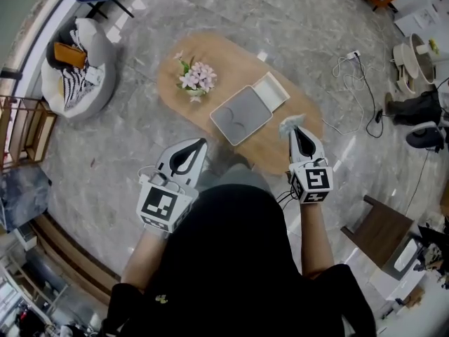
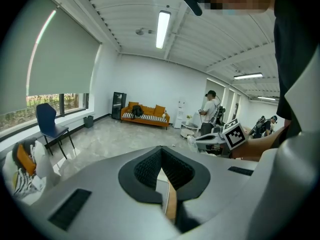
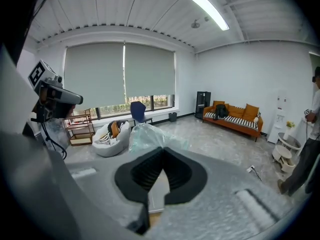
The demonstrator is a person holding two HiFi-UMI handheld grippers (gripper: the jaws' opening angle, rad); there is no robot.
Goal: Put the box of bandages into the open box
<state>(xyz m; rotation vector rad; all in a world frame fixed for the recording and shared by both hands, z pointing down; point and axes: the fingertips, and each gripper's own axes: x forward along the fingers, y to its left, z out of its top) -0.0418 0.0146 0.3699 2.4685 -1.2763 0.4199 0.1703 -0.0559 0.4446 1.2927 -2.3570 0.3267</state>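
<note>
Oval worktop [image 1: 238, 62] on marble floor [image 1: 280, 16]; both claws at its near edge.

The floor lies open round the worktop on the left and far sides (a cable [image 1: 351, 83] trails to the right, and a beanbag [image 1: 81, 72] sits well off to the left). On the worktop, a grey flat tray [image 1: 240, 114] takes the middle. The white open box [image 1: 271, 90] touches the tray's far right corner, close to the worktop's right edge, and a posy of flowers [image 1: 196, 77] stands apart at the left. The left claw [image 1: 198, 143] is closed on nothing and hangs just short of the near edge. The right claw [image 1: 295, 130] is closed on the box of bandages [image 1: 290, 123], a pale crinkled pack held in the air over the near right edge, near the open box but outside it.
</note>
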